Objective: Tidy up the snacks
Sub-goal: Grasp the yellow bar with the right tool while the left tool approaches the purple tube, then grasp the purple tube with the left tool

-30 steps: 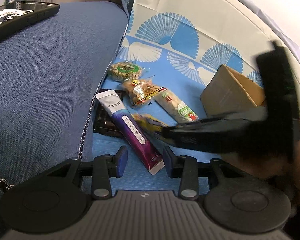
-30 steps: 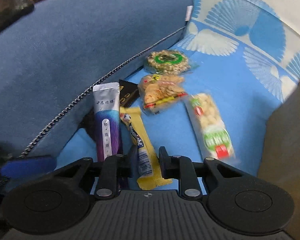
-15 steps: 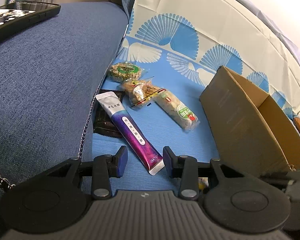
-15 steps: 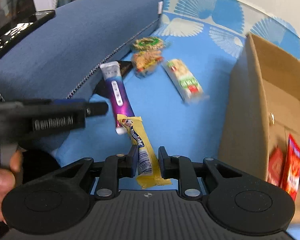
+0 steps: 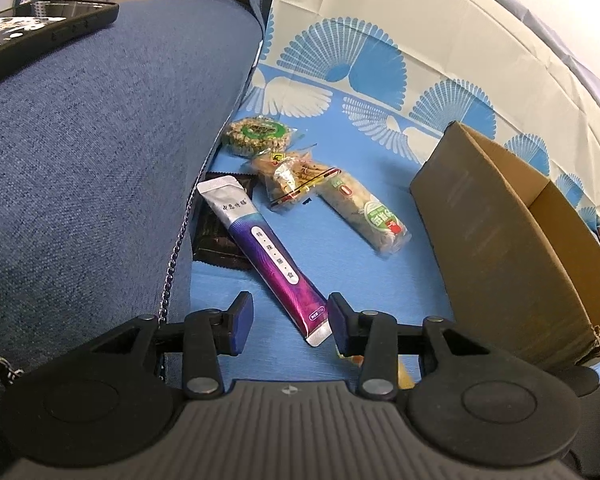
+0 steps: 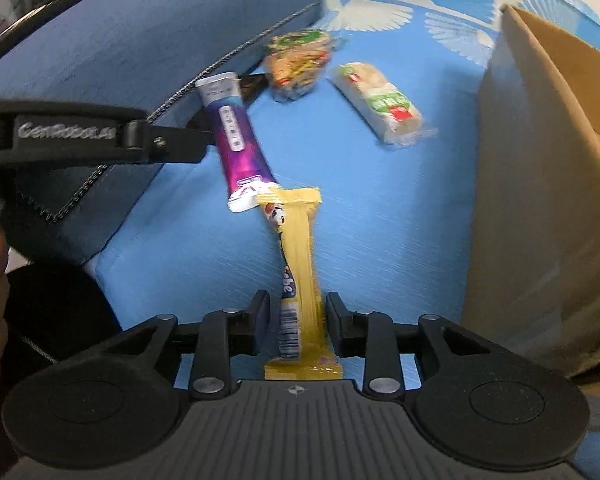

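My right gripper (image 6: 296,324) hangs over the blue mat beside the cardboard box (image 6: 540,200). A yellow snack bar (image 6: 300,248) stands between its jaws, which are opening; a thin gap shows on each side of the bar. My left gripper (image 5: 290,324) is open and widening a little, low over the near end of a purple stick pack (image 5: 268,248) that lies on the mat. In the right wrist view the left gripper (image 6: 198,148) reaches in from the left, next to the purple stick pack (image 6: 236,136).
A green-labelled rice bar (image 5: 364,212), a clear bag of snacks (image 5: 296,176), a round nut cake (image 5: 258,134) and a dark wrapper (image 5: 216,236) lie by the blue sofa arm (image 5: 80,160). A phone (image 5: 40,32) rests on that arm. The box (image 5: 500,240) stands at the right.
My right gripper has carried the yellow bar away from the snack pile toward the box and left the left wrist view. Its jaws have parted slightly. The left gripper stayed put.
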Demonstrator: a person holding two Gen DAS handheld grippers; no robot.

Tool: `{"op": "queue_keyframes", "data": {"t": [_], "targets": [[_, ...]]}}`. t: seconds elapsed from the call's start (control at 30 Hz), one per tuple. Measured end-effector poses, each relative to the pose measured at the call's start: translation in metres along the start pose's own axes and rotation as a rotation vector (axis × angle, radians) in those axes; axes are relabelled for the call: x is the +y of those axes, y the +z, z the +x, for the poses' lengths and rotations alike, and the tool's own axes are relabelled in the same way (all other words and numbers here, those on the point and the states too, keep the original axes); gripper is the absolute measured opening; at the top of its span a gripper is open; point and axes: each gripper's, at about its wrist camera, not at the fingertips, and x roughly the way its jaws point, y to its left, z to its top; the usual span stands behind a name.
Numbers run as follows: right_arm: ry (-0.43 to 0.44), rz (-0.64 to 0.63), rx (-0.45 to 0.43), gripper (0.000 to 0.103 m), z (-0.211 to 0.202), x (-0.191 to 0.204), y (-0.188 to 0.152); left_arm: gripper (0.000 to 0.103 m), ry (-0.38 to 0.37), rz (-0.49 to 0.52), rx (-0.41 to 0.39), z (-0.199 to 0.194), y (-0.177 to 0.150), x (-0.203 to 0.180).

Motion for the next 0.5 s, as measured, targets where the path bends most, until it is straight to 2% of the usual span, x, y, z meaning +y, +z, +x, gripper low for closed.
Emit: {"op": "queue_keyframes", "data": {"t": [0.1,0.2,0.33,0.37,0.43,0.47,0.5], "targets": [[0.005,0.004,-0.037,0.016,-0.006,0.000,0.003,0.046,0.029,0.001,-0.013,0.001,0.001,-0.001],[-0.035,0.027,-0.068,0.016,-0.011,-0.004,0.007,0.046,0.064,0.013,-0.022,0.006,0.006,-0.007],[-0.069,0.099,-0.041,0.016,-0.005,-0.016,0.002,0.047,0.108,-0.014,0.003,0.025,0.015,-0.012],[-0.070,0.105,-0.037,0.017,-0.004,-0.016,0.002,0.049,0.122,-0.022,0.010,0.031,0.017,-0.013],[-0.071,0.104,-0.030,0.018,-0.002,-0.015,0.002,0.072,0.169,-0.032,0.022,0.041,0.021,-0.017],[-0.075,0.104,-0.027,0.020,-0.002,-0.014,0.001,0.074,0.199,-0.040,0.023,0.046,0.022,-0.020],[-0.077,0.103,-0.016,0.029,0.000,-0.014,0.000,0.075,0.213,-0.049,0.025,0.050,0.023,-0.022]]}}
